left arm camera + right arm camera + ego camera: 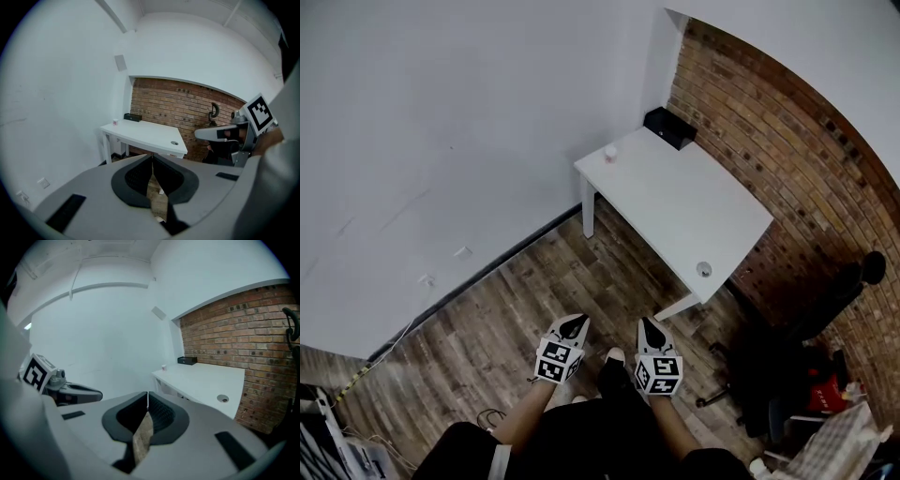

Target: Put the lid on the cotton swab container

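Left gripper (575,324), right gripper (649,327): jaws closed, empty, lower centre. Container (610,153), upper centre on table (675,202): small, likely light, rigid plastic, tips easily; take by sides, gently.

- table (675,202): white top, smooth, matt.
- floor (487,319): wood planks, grained, dull sheen.
- right wall (769,141): bare brick, rough.
- left wall (441,112): white paint, smooth, matt.
- left gripper (152,158), right gripper (147,395): grey matt plastic shells, with black ribbed pads (161,416).

white wall (441,112) | brick wall (787,159) | wood plank floor (516,300) | white table (675,211) in the corner | black chair (778,361) near it
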The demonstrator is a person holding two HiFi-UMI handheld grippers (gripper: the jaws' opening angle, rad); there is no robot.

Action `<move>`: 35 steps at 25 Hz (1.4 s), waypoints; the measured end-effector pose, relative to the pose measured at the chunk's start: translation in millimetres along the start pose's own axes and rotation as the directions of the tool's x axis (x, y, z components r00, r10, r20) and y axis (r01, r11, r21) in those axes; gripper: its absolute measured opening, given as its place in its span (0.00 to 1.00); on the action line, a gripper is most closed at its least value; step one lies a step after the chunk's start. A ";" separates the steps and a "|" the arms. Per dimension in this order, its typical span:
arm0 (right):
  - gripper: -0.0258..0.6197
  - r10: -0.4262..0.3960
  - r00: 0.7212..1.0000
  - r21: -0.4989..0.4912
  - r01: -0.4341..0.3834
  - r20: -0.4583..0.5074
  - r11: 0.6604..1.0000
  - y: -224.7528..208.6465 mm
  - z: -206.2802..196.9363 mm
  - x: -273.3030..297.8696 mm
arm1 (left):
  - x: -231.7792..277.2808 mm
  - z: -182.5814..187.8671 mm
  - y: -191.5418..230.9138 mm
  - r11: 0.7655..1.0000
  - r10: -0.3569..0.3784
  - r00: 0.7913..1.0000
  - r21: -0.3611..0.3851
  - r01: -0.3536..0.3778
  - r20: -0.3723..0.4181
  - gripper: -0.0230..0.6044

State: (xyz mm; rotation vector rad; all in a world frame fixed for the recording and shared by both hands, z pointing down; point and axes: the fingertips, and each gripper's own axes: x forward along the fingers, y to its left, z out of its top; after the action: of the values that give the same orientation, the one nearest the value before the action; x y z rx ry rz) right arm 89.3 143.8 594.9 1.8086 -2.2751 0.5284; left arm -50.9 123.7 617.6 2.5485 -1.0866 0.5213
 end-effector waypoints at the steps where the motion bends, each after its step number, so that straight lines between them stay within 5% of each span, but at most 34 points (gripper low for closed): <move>1: 0.08 0.011 1.000 -0.004 -0.011 0.000 1.000 -4.8 6.5 8.3 | 7.3 4.9 3.0 1.000 0.007 1.000 -0.007 -0.007 0.001 0.07; 17: 0.08 0.113 0.994 -0.029 -0.113 0.009 0.993 -79.9 71.6 111.9 | 107.5 77.8 31.1 0.996 0.089 0.995 -0.021 -0.088 0.045 0.07; 35: 0.08 0.154 0.988 -0.053 -0.155 -0.034 0.986 -122.6 100.1 195.6 | 183.5 110.5 88.3 0.989 0.137 0.990 -0.066 -0.135 0.039 0.07</move>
State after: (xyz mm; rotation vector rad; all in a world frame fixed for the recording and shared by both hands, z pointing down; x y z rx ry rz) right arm 168.5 -94.9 592.9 1.5967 -2.3975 0.5074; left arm 24.6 -95.4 615.5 2.4541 -1.2785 0.4598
